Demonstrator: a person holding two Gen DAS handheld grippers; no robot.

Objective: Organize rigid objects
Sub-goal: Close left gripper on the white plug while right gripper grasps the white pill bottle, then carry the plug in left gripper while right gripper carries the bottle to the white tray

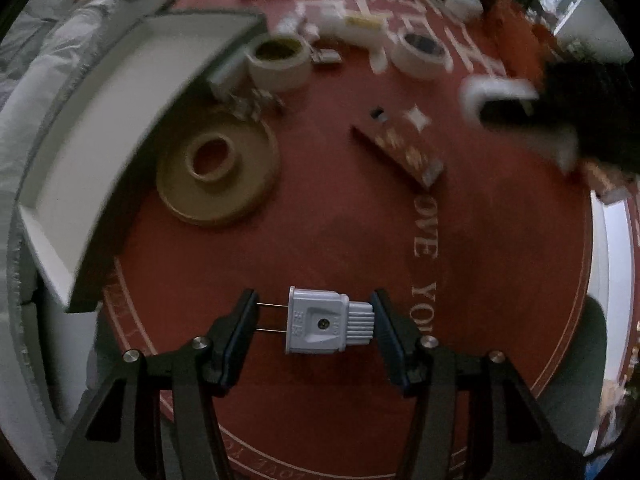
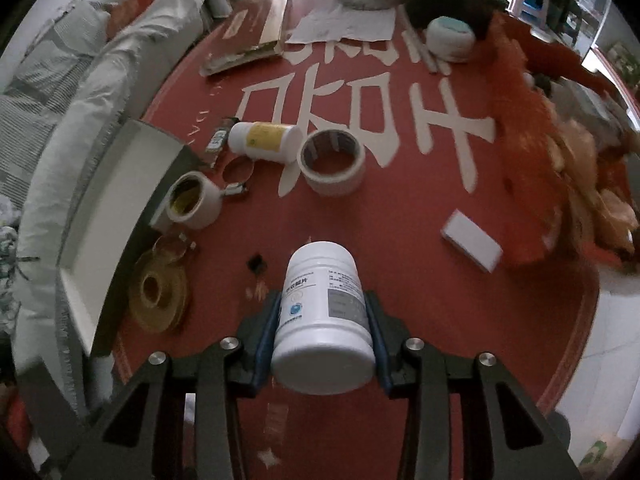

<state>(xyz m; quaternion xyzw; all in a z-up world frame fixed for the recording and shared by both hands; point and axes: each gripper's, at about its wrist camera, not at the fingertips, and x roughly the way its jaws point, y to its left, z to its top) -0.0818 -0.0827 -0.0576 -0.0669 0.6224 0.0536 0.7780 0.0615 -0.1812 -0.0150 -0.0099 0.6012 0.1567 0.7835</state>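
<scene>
Gripping a light, stiff plug (image 1: 320,322) end to end in my left jaws (image 1: 314,320), prongs against one pad; right jaws (image 2: 323,320) squeeze a smooth, slippery bottle (image 2: 324,316) mid-body.

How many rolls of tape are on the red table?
2. One tape roll sits mid-table beside the lying yellow-label bottle; the other tape roll rests against the white tray. Clutter at the back may hide more.
</scene>
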